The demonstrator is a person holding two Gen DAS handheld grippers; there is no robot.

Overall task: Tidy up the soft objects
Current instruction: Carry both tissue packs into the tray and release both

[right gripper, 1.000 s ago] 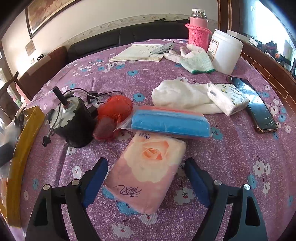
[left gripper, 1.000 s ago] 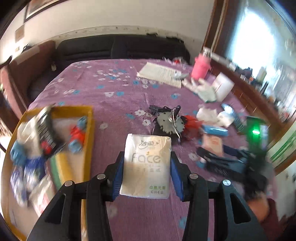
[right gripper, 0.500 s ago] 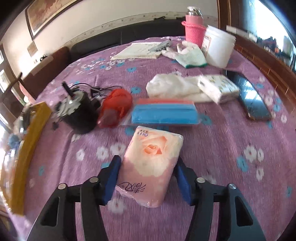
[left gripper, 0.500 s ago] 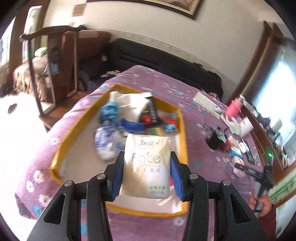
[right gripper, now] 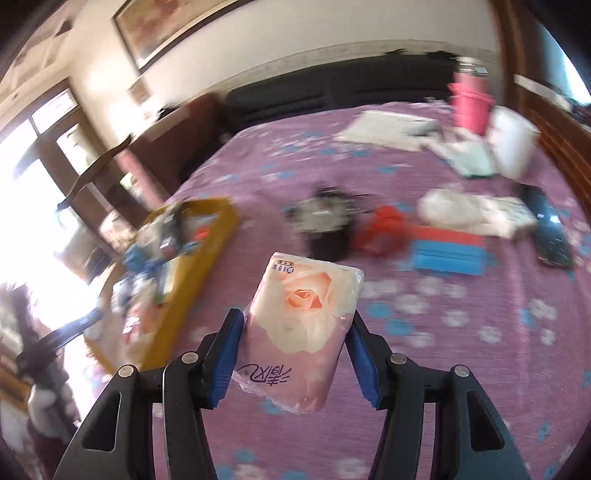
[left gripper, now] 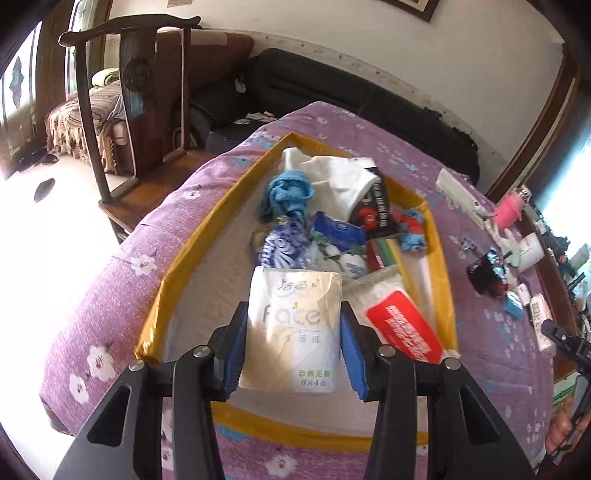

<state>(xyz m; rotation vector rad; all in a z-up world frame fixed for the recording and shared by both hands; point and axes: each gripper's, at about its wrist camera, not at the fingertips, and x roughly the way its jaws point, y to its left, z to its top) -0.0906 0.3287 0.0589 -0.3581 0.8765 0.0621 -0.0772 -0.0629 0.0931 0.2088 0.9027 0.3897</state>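
Left wrist view: left gripper (left gripper: 294, 332) clamps a white tissue pack (left gripper: 293, 328); right gripper (right gripper: 295, 356) clamps a pink tissue pack (right gripper: 301, 332).

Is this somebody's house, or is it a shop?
Most likely a home, maybe a living room: a carved wooden chair, a dark sofa along the wall, a framed picture, and a table under a purple flowered cloth.

Tray (left gripper: 177, 269) lies on the surface (left gripper: 110, 258), near its left edge. Left gripper (left gripper: 293, 347) holds a tissue pack (left gripper: 293, 332) over the tray's near end, in front of the cloths (left gripper: 291, 188). Right gripper (right gripper: 295, 354) holds a rose pack (right gripper: 299, 328) above the surface, right of the tray, with the motor (right gripper: 325, 221) behind it.
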